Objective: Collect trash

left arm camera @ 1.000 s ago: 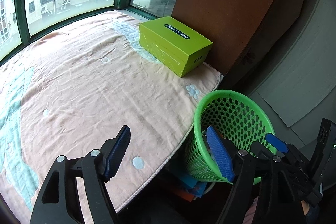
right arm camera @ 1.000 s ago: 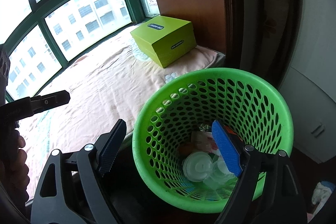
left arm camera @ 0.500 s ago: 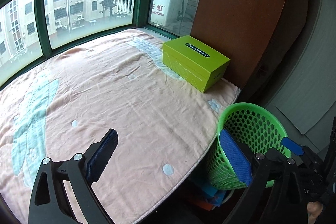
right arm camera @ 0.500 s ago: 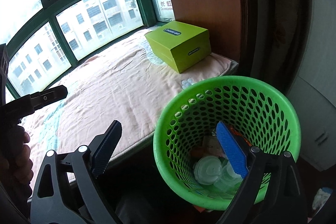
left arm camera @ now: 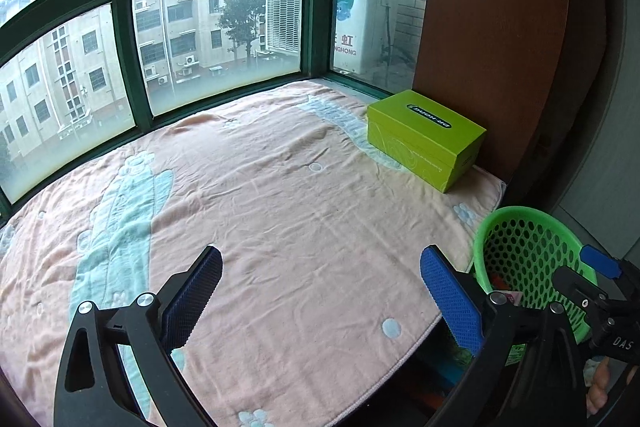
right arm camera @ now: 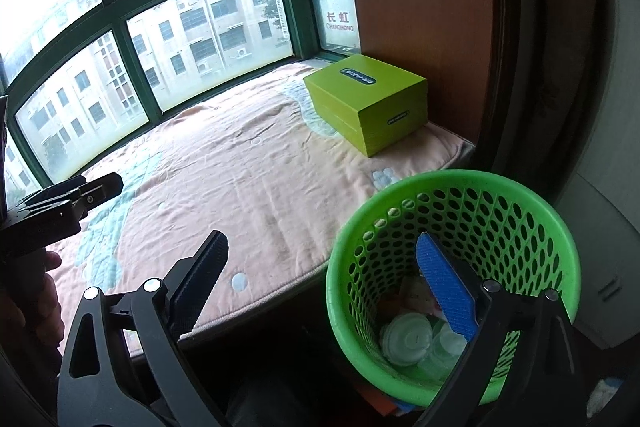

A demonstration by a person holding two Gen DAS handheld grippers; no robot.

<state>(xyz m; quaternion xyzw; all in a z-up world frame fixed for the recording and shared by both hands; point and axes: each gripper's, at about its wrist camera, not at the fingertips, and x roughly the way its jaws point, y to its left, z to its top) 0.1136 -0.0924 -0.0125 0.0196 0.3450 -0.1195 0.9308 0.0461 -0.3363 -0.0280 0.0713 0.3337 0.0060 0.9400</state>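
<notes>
The left gripper [left arm camera: 320, 267] hangs over the near part of a pink blanket [left arm camera: 280, 195] with pale blue patterns, its jaws spread wide and empty; nothing lies between the black pad on the left and the blue pad on the right, and neither pad touches the cloth. The right gripper [right arm camera: 320, 263] is held just to its right, its jaws opening with nothing between them: the left finger sits above the near edge of the blanket and the blue-padded right finger [right arm camera: 444, 291] shows in front of the mouth of a green perforated basket [right arm camera: 532, 203], without pressing on its rim as far as the picture tells. The basket stands on the floor at the near right corner of the blanketed platform, just beside its edge. At its bottom lies the trash [right arm camera: 408, 341]: clear plastic lids or cups in a small heap, with a pinkish scrap of paper or wrapper beside them; more than that is hard to make out through the fisheye view. From the left wrist view the same basket [left arm camera: 524, 251] appears at the right, partly hidden by the right gripper's black frame. A lime-green box [left arm camera: 424, 139] rests on the far right of the blanket, against a brown wooden panel [left arm camera: 492, 39]. A green-framed window [left arm camera: 224, 39] curves round the far side.
</notes>
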